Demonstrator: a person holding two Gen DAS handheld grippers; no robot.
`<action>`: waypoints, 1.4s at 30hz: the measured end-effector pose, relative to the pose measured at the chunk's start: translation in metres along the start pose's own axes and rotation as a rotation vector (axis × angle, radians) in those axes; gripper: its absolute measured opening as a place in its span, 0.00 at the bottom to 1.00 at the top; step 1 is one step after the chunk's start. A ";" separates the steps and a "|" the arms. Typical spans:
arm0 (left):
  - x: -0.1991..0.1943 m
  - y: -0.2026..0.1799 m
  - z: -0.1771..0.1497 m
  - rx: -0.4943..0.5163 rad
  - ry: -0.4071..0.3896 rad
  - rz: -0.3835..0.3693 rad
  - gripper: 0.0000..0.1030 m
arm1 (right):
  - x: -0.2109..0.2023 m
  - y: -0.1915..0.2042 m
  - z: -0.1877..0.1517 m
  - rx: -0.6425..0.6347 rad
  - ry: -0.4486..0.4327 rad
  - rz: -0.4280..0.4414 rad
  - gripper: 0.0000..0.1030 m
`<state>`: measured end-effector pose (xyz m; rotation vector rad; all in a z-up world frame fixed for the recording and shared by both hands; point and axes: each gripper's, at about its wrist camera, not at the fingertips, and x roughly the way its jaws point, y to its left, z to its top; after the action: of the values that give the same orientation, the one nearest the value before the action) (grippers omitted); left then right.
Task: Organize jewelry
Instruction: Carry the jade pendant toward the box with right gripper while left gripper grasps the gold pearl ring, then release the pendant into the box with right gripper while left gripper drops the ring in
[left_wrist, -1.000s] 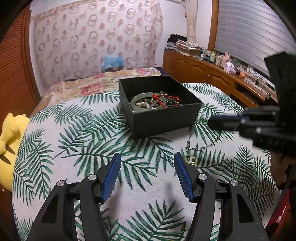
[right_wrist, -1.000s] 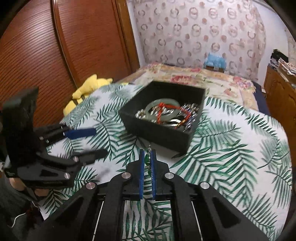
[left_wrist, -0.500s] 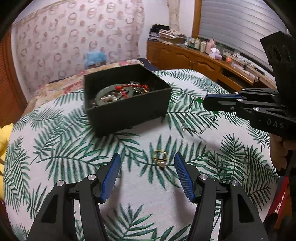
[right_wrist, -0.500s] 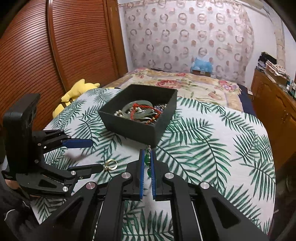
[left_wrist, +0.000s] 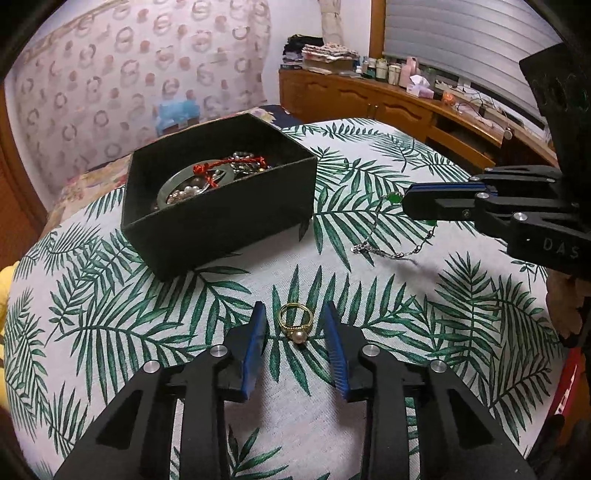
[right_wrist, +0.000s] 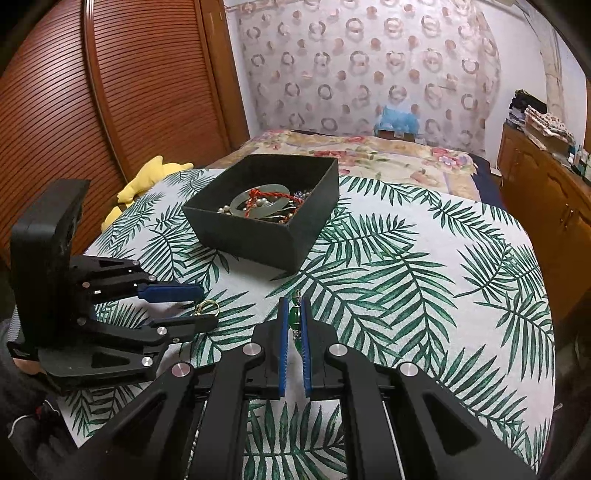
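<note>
The gold ring w/ a pearl (left_wrist: 296, 325) lies flat on the palm-leaf cloth (left_wrist: 369, 424), in front of the black box (left_wrist: 221, 225) already full of jewelry. We bracket it w/ the left gripper (left_wrist: 296, 341): jaws have just been closing, ring between them, pads not yet touching. The right gripper (right_wrist: 294, 325) is clamped on the green-stone chain (left_wrist: 391, 251), which sags to the cloth. Step in hand, we judge: picking the ring. Next we must close gently, low at the cloth, then lift both pieces to the box.

Only readable text: "DAS" in pale letters on the black body of the right gripper (left_wrist: 404, 205), right edge of left-wrist view.
</note>
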<state>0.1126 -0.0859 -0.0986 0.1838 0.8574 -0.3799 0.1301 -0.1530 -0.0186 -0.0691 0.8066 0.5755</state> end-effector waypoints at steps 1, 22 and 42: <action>0.000 -0.001 0.000 0.003 -0.002 0.004 0.28 | 0.000 0.000 0.000 0.000 0.000 0.000 0.07; -0.039 0.014 0.015 -0.058 -0.128 0.050 0.18 | -0.020 0.015 0.022 -0.039 -0.054 0.013 0.07; -0.065 0.045 0.038 -0.095 -0.198 0.099 0.18 | -0.025 0.030 0.099 -0.099 -0.141 0.017 0.07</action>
<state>0.1185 -0.0399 -0.0245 0.0981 0.6672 -0.2595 0.1664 -0.1117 0.0726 -0.1116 0.6424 0.6297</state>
